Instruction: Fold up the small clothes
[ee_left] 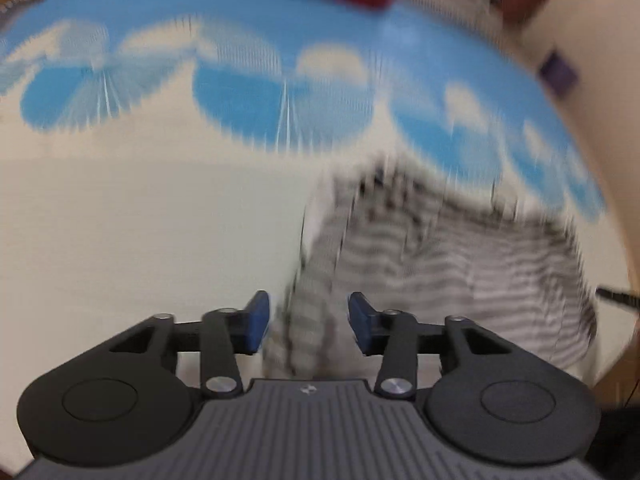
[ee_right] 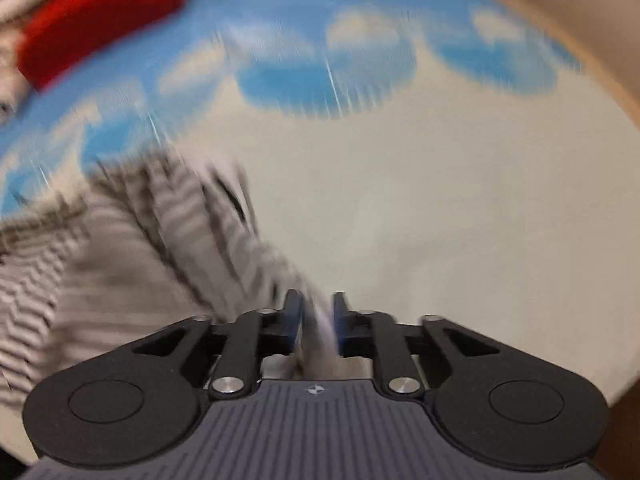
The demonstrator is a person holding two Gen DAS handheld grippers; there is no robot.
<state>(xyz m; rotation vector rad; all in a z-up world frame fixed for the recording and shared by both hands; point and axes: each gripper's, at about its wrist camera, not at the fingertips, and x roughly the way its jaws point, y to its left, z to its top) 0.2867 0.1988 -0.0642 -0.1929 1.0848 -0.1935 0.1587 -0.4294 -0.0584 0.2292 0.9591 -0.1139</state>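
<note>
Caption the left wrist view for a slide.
Left gripper open astride a fold of the striped garment, blurred, on a cream and blue cloud-print cloth.

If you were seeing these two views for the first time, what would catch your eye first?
The striped garment lies on a cloth printed with blue and white clouds, blurred in both views. A strip of it runs between the pads of the left hand-held gripper, with gaps showing, and of the right hand-held gripper. A red fabric bundle sits at the far edge.

Left black two-finger gripper with blue pads (ee_left: 308, 322) angled downward, jaws parted, right black two-finger gripper (ee_right: 316, 322) angled downward, jaws narrowly apart
</note>
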